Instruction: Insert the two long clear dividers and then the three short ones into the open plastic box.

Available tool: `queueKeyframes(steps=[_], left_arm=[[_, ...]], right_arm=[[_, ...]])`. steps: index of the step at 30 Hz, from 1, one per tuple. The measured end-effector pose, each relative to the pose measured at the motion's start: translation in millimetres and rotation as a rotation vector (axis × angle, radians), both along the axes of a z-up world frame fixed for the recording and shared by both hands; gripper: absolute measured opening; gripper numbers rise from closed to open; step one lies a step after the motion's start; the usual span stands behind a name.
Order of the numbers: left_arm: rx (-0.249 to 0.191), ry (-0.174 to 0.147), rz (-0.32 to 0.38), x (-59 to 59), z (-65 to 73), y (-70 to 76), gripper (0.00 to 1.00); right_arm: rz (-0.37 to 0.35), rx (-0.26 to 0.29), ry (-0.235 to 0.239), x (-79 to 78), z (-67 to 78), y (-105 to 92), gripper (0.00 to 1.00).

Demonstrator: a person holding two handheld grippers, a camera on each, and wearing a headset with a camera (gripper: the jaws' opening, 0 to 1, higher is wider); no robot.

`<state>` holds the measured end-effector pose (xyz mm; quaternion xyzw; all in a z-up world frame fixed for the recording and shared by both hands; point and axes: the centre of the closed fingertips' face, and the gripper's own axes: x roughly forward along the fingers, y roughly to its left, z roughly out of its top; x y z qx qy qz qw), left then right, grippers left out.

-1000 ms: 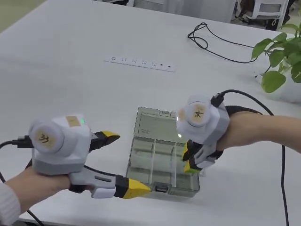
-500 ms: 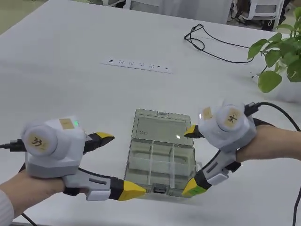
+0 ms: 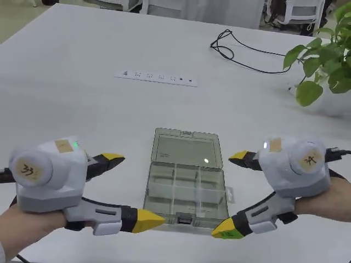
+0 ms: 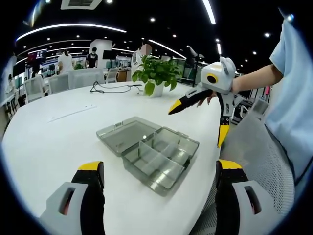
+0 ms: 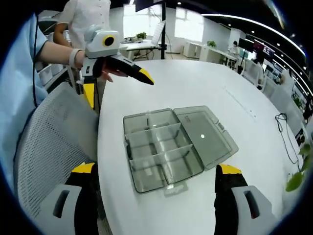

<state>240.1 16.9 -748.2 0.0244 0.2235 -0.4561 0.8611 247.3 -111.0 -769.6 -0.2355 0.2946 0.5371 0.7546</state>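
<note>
- Nearest, lower left of the head view: left tool, jaws spread wide, nothing held, yellow tips aimed toward the box.
- Lower right, mirrored: right tool, likewise spread and empty.
- Between the two, bottom centre on the white table: open plastic box, tray toward the bottom edge, lid laid flat just above it toward frame centre.
- Inside the tray: clear dividers standing as a grid of compartments, easier to read in the right gripper view. Exact count hard to tell, clear plastic against clear plastic.
- Just beside the tray's right edge: small clear piece. Cannot tell whether a loose short divider or a part of the box.
- Judged stage: inserting apparently near its end, with checking and seating left.
- For a good finish: look along each divider for a raised end. Press down gently with one closed tip near the wall slots, not mid-span where thin plastic bows.
- Steady the tray with the other tool against a side wall, since a light box is likely to slide on the smooth table.
- If the clear piece proves a divider: pinch it by its top edge, hold it upright, line both ends with opposite slots, then lower it straight.
- Farther, upper centre: white power strip.
- Farthest, upper right: black cable and potted plant, well apart from the work.
</note>
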Motion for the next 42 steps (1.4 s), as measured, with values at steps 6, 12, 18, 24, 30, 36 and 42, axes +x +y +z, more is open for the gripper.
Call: queueKeyframes(steps=[6, 12, 18, 24, 30, 36, 42], left_arm=[[0.012, -0.007, 0.024, -7.1, -0.4, 4.4, 0.98], [0.04, -0.011, 0.059, -11.9, -1.7, 13.9, 1.0], [0.134, -0.046, 0.154, -7.7, -5.0, 31.7, 1.0], [0.097, -0.045, 0.204, -5.8, 2.9, 35.6, 1.0], [0.08, -0.032, 0.224, -4.3, 2.7, 35.7, 1.0], [0.073, -0.029, 0.235, -4.2, 2.7, 35.8, 1.0], [0.077, -0.025, 0.234, -5.1, 1.0, 37.3, 1.0]], right_arm=[[-0.109, 0.062, -0.003, -13.8, 4.5, -21.2, 1.0], [-0.279, 0.141, -0.02, -24.9, 10.8, -57.7, 1.0], [-0.369, 0.143, -0.056, -34.1, 6.0, -80.5, 1.0], [-0.428, 0.205, -0.051, -36.7, 4.0, -78.4, 1.0], [-0.44, 0.212, -0.058, -32.8, 3.9, -74.1, 1.0], [-0.391, 0.131, -0.081, -37.7, -7.8, -72.3, 1.0], [-0.372, 0.114, -0.099, -38.5, -9.4, -71.3, 1.0]])
